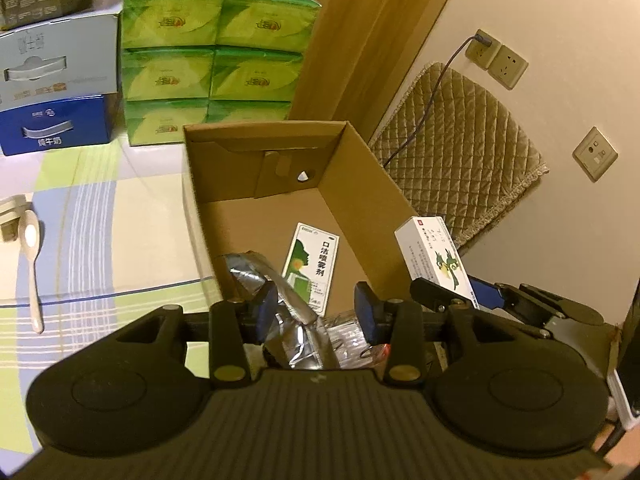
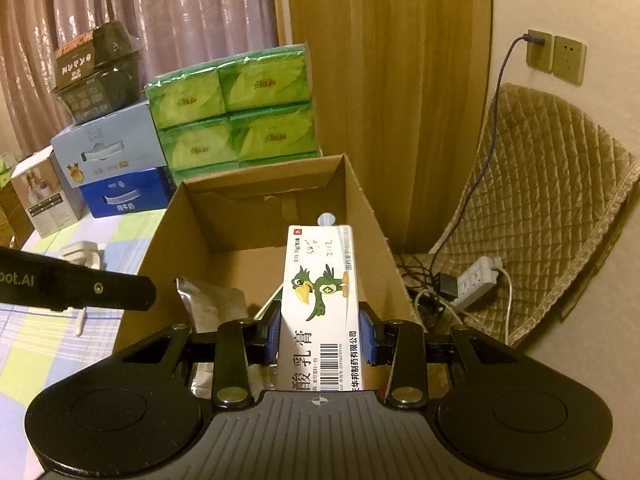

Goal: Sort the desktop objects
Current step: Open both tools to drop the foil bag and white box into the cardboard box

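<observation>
Table under plaid cloth [image 1: 100, 216], bearing open cardboard box [image 1: 200, 200], white spoon [image 1: 32, 264], stacked green tissue packs [image 1: 212, 60], blue milk carton [image 1: 56, 126].

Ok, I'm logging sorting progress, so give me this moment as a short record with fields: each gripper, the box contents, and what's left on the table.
right gripper: shut on the white ointment box with the green bird, held over the cardboard box
left gripper: open, above the silver foil pack
in the cardboard box: silver foil pack, green-and-white spray box lying flat
on table: white spoon, not yet sorted
behind box: green tissue packs, stacked
</observation>
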### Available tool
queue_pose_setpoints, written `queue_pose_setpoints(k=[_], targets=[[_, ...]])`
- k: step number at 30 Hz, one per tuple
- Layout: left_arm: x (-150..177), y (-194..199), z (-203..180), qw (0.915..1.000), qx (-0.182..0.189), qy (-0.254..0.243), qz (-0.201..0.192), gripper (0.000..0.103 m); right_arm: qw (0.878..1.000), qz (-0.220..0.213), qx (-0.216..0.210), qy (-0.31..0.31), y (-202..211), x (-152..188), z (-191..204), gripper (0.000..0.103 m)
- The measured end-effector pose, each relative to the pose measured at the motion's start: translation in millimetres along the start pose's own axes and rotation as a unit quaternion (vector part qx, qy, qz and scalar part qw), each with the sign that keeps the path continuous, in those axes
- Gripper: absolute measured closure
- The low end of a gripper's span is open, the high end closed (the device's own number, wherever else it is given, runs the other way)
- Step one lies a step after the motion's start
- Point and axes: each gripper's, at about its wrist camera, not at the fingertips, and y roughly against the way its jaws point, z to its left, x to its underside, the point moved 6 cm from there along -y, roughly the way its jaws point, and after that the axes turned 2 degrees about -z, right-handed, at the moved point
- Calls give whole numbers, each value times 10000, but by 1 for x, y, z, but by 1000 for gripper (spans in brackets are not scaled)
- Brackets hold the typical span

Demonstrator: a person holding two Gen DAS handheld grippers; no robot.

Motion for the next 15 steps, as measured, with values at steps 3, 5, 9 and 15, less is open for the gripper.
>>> queue_pose_setpoints(k=[3,5,9,15], targets=[[3,5,3,10000,10,-15,0,65,10000,6,-77,0,0,-2,5,67],[4,8,4,10000,2,-37,-16,65,9996,-25,-258,-97,0,-4,7,67],[3,13,4,9999,-16,-90,-45,61,9990,-131,-331,-263,5,-8,6,38],[7,21,4,9987,-277,-400,-121,51,9992,-132,-246,-276,18,-3,4,36]])
